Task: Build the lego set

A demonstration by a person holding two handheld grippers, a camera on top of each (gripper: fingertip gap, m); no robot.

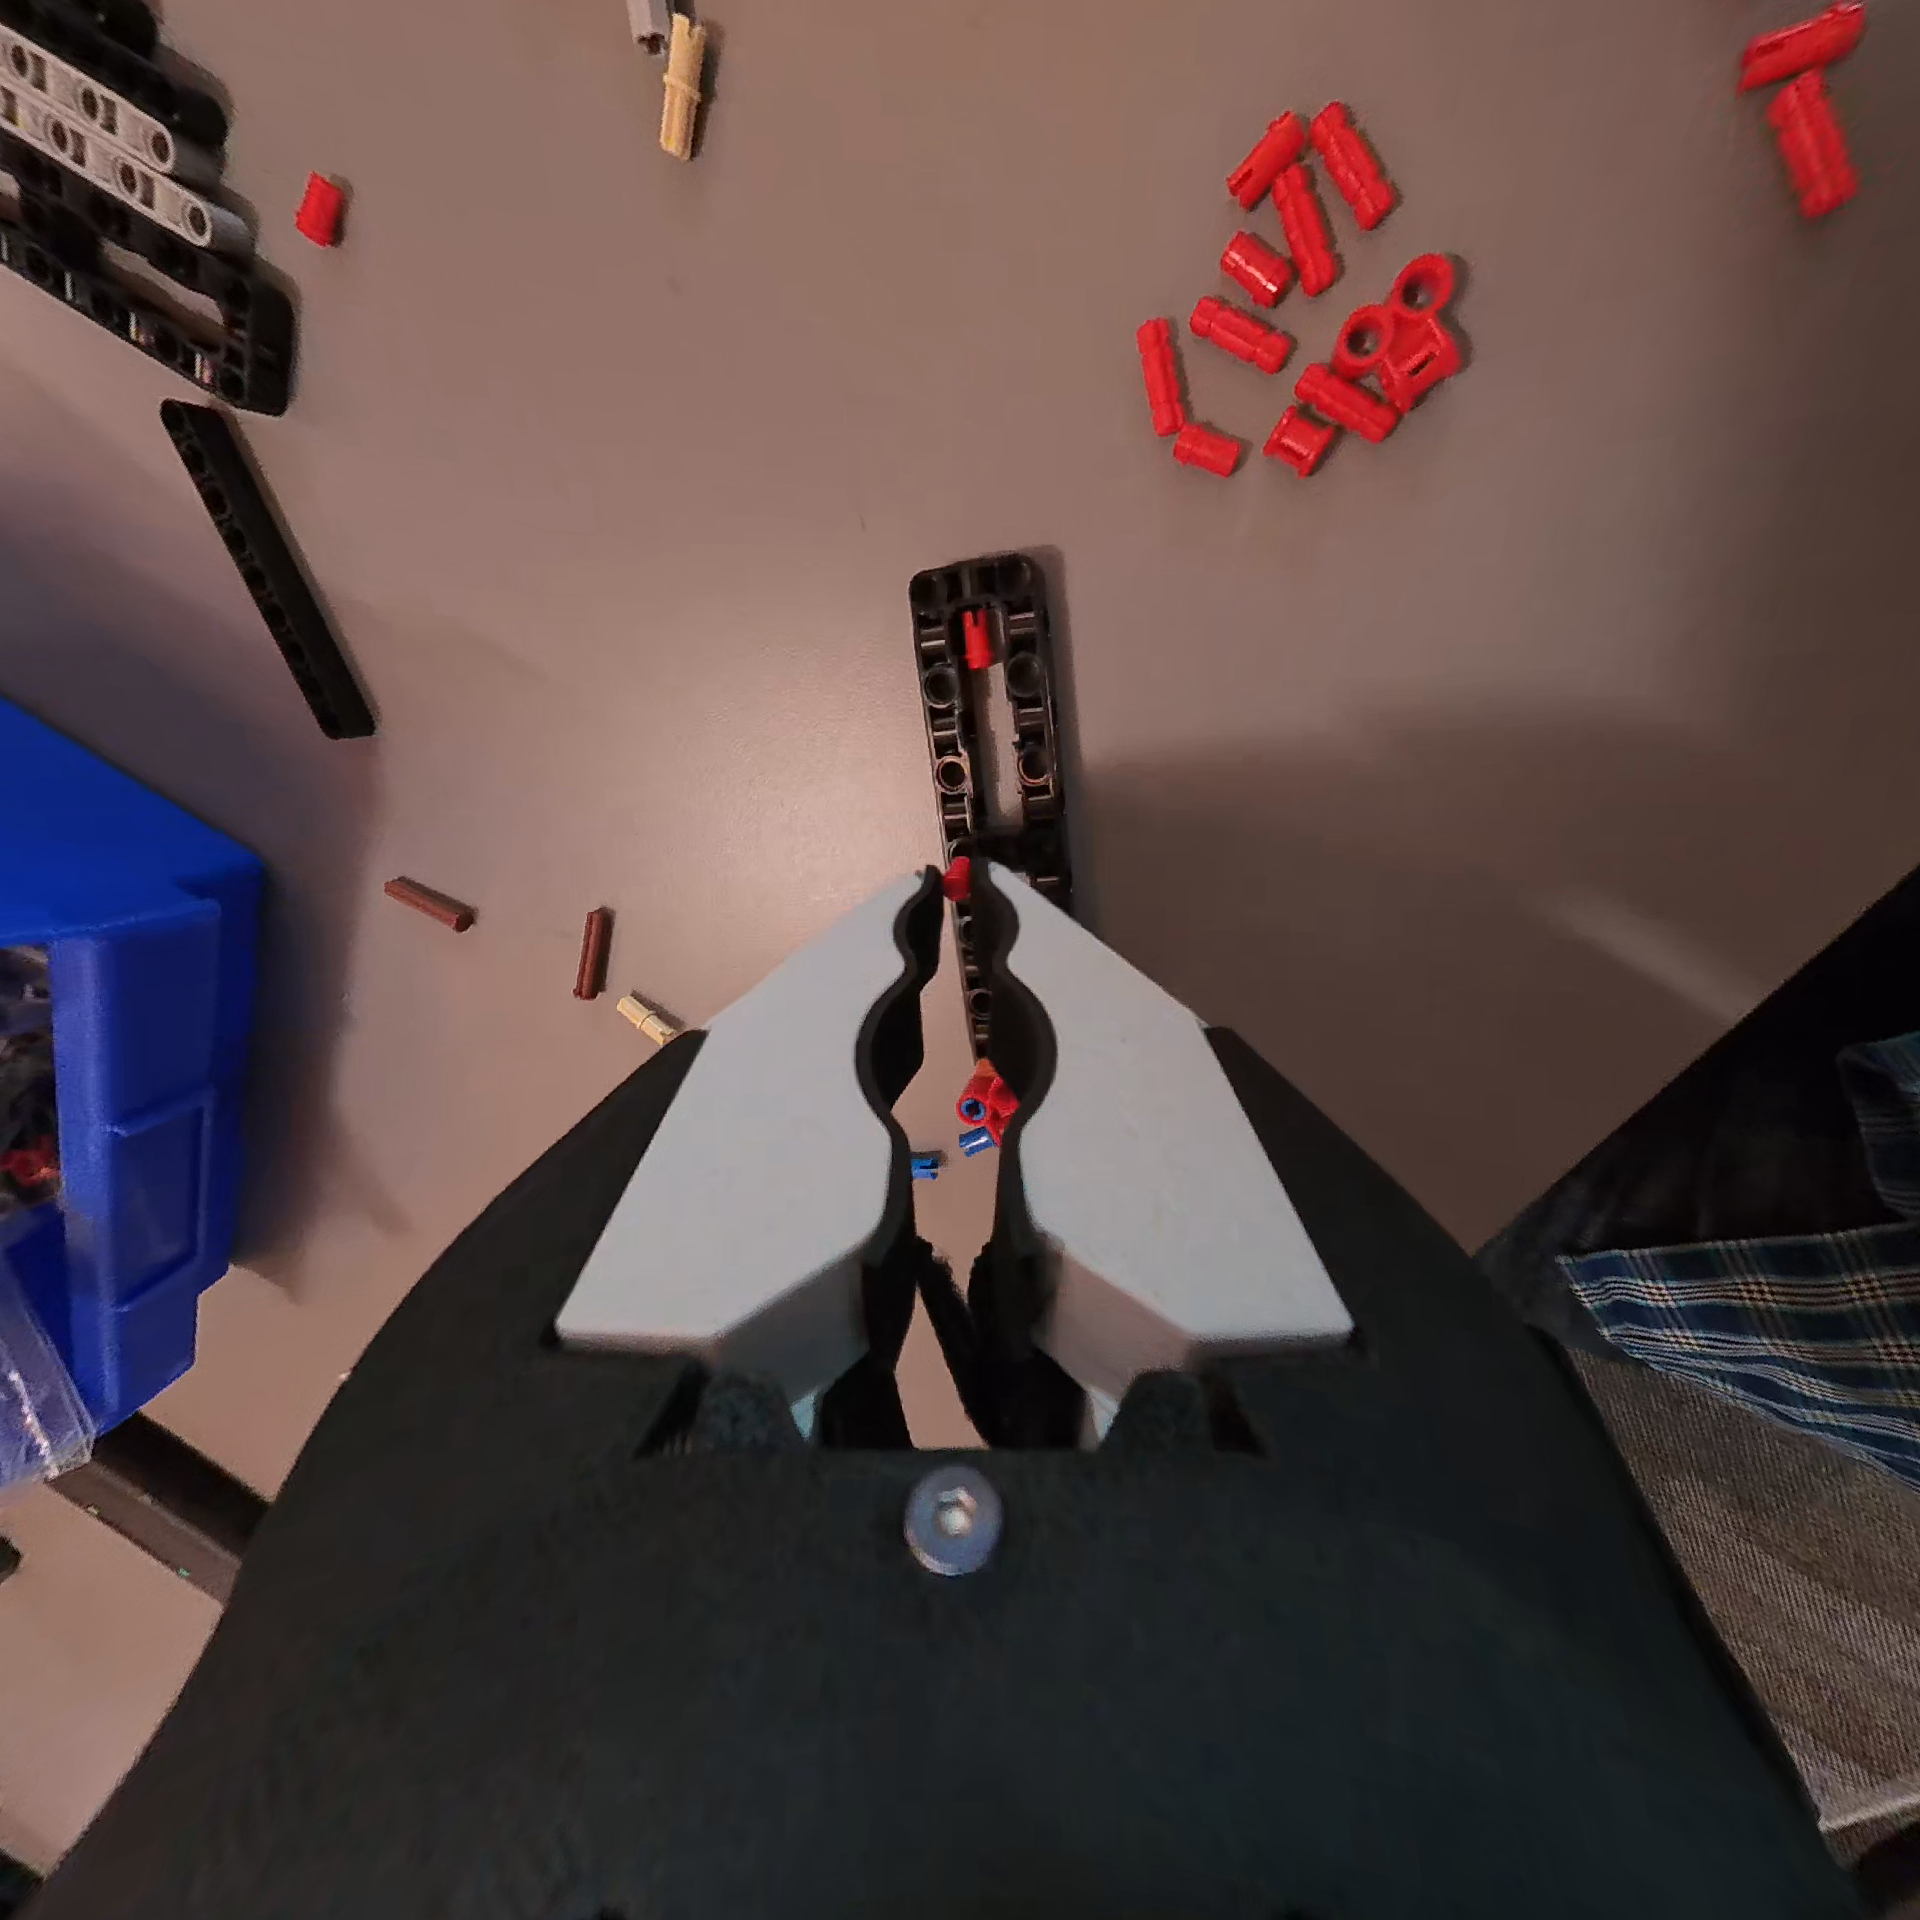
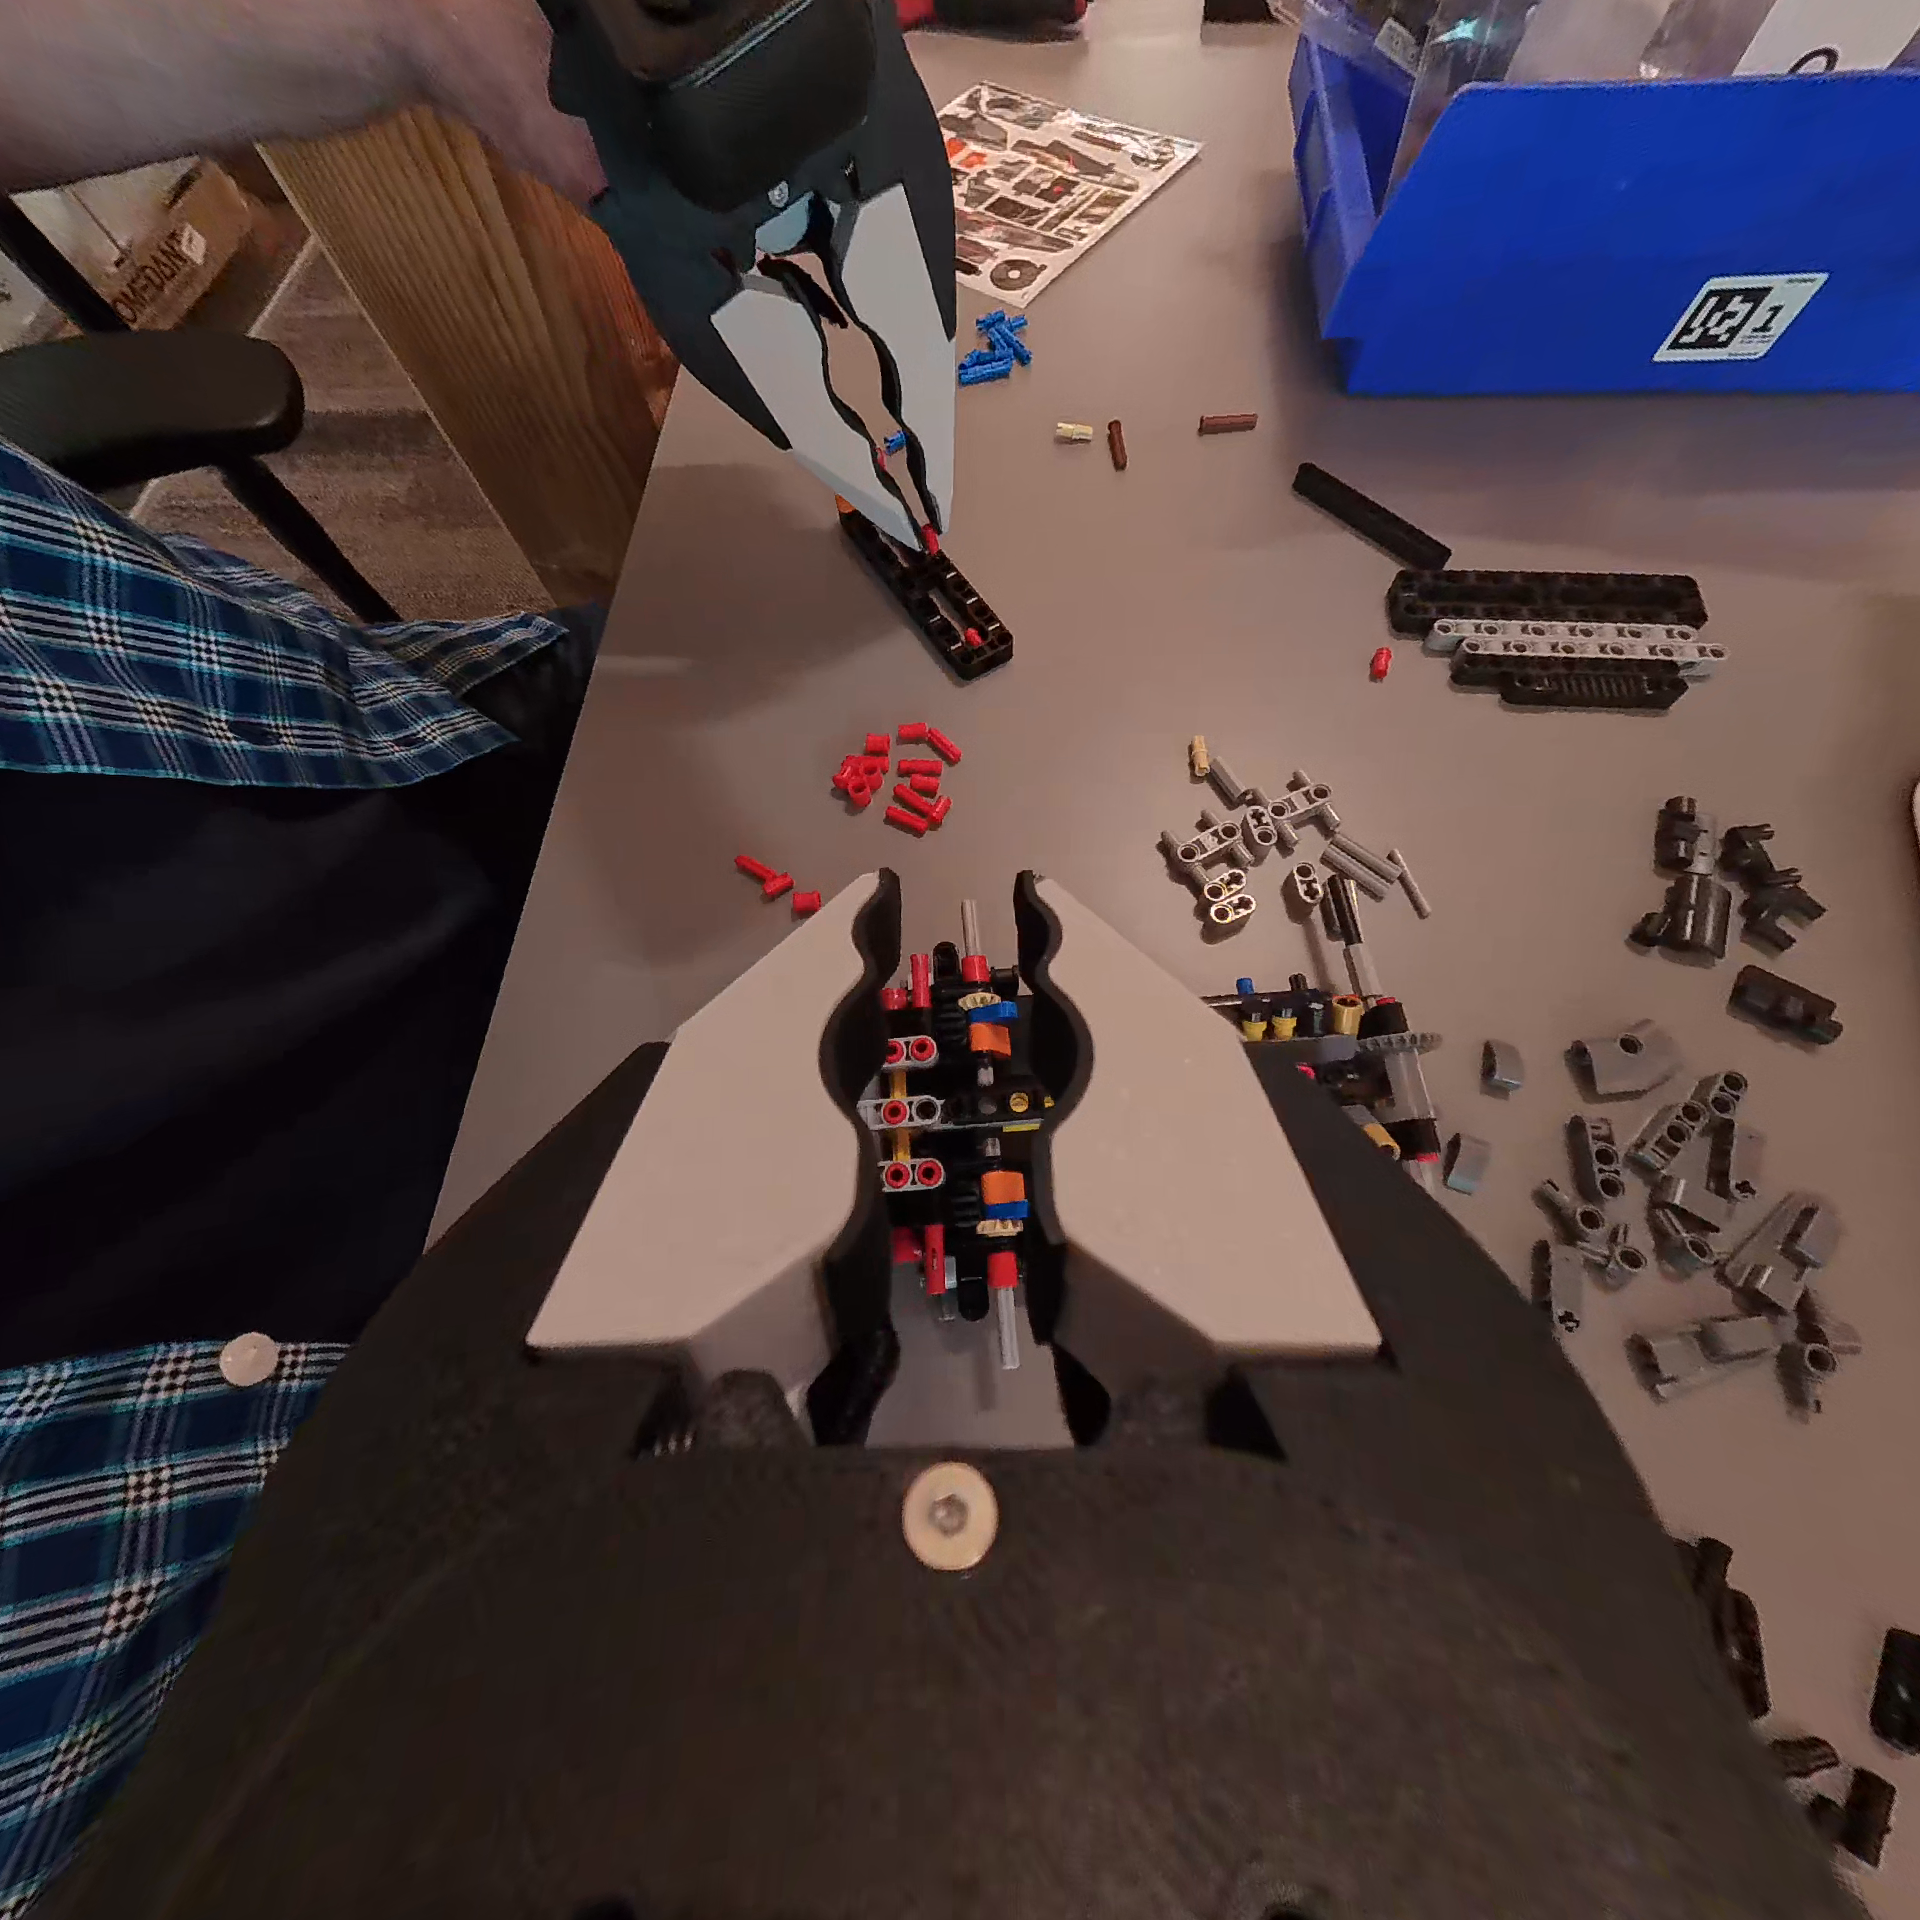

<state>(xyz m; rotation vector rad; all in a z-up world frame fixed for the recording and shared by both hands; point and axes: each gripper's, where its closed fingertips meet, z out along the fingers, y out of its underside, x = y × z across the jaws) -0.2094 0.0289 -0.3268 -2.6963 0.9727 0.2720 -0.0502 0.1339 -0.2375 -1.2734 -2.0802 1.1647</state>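
Now the left hand-held gripper [image 1: 956, 881] is pinching a small red pin [image 1: 957, 878] at its nearly closed tips, just over the black frame [image 1: 992, 717] lying on the grey surface [image 1: 623, 520]. The right hand-held gripper [image 2: 956, 883] is hovering, jaws apart and empty, above the part-built assembly [image 2: 961, 1101].

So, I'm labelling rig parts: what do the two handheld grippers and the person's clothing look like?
Left gripper and right gripper match: textured black wedge-shaped bodies, pale grey angular fingers with wavy black inner pads, and a silver screw. The person wears a blue-and-white plaid shirt with pale buttons.
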